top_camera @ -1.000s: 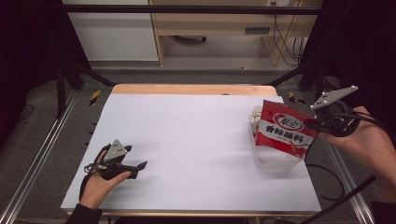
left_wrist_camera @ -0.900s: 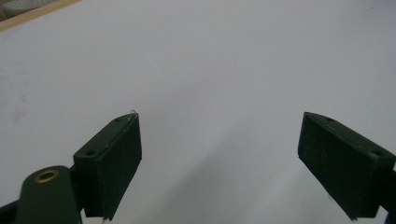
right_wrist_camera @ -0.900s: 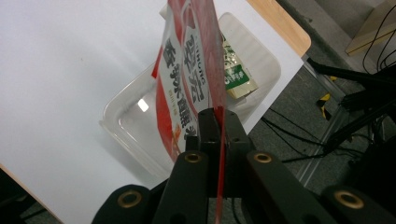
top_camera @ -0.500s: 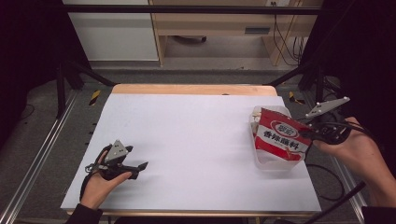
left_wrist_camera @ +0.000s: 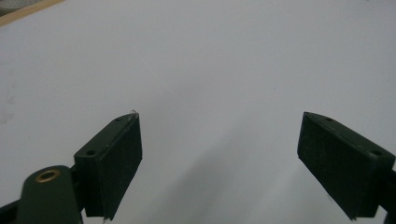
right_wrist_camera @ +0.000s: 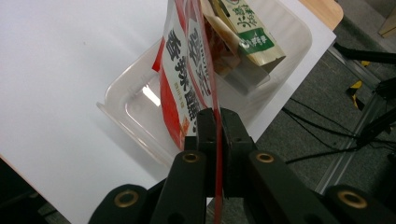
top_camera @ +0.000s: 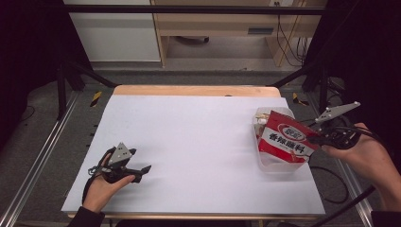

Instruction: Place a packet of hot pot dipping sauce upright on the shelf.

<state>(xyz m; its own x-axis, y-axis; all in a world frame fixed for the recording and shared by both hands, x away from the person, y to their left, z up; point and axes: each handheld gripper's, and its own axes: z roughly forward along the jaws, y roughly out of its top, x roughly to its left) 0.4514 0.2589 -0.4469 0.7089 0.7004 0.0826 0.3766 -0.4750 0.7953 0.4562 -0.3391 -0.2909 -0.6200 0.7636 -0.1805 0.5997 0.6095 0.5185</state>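
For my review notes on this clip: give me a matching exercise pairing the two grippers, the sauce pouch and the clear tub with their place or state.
Things:
1. left gripper
2. right gripper
3. red sauce pouch
4. clear plastic tub

Places or states:
A. pinched by one edge, partly over the tub
B. on the white table at its right edge, with another packet inside
C. jaws open, nothing between them
D. jaws shut on a thin edge

Pairs: 1-C, 2-D, 3-A, 4-B
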